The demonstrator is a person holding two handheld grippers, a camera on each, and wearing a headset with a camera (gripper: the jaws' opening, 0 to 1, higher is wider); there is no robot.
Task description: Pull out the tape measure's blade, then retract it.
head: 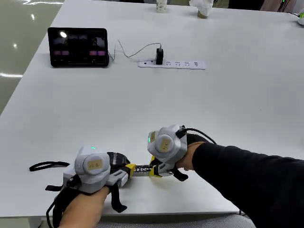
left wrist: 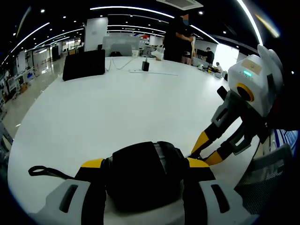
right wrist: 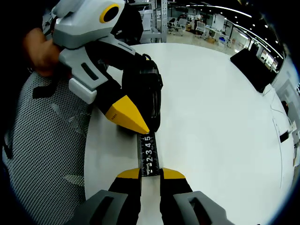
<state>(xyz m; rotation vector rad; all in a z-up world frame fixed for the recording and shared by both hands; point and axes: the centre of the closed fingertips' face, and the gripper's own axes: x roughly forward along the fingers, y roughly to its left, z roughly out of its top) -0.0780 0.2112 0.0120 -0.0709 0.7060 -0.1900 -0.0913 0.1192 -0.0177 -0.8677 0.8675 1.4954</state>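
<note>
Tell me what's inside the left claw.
The black tape measure case, clamped in the left claw. Its blade runs to the right claw; the blade's tip is covered by those jaws.

the surface (head: 223, 104) lies open across its middle and right side, with a tablet (head: 78, 46) near the far left corner, a cabled power strip (head: 172, 63) near it, and a cup (head: 161, 5) at the far edge.

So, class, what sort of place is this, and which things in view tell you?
Probably an open-plan office or lab: a white table carrying a tablet and power strip, long ceiling lights, distant workstations.
</note>
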